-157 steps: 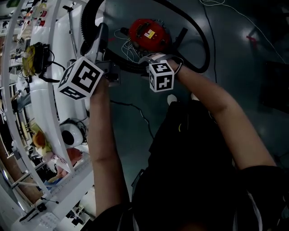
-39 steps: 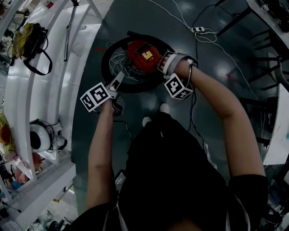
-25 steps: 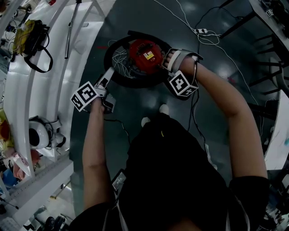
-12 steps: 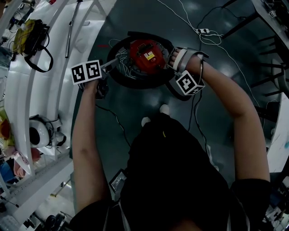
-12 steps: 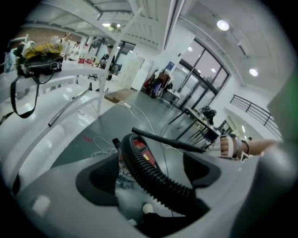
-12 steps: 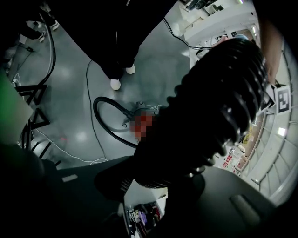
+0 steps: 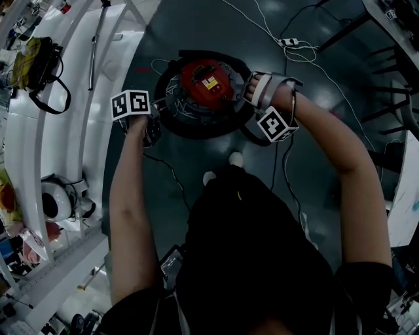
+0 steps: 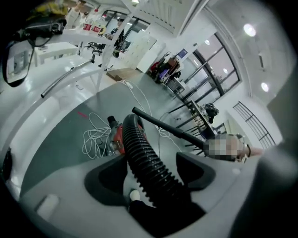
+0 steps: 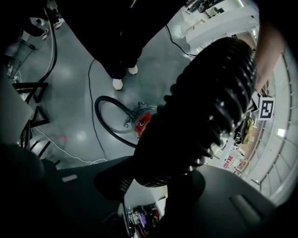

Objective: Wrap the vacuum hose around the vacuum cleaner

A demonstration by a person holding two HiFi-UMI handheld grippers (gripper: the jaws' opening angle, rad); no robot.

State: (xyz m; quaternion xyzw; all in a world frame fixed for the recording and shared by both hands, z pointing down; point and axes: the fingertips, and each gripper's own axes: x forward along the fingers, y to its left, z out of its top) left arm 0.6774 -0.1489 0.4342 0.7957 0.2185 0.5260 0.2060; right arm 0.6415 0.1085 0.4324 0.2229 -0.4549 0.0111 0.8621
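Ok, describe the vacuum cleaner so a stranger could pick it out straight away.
Look at the dark grey floor beside the curved white benches. Just ahead of the person's shoes sits the vacuum cleaner, ringed by a black ribbed hose. It is the only round, bright red thing there.

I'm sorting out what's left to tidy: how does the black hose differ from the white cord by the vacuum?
The hose is black, thick and ribbed; the cord is white and thin. The hose rings the vacuum cleaner; the cord lies in a loose tangle beside it. Both are long and flexible.
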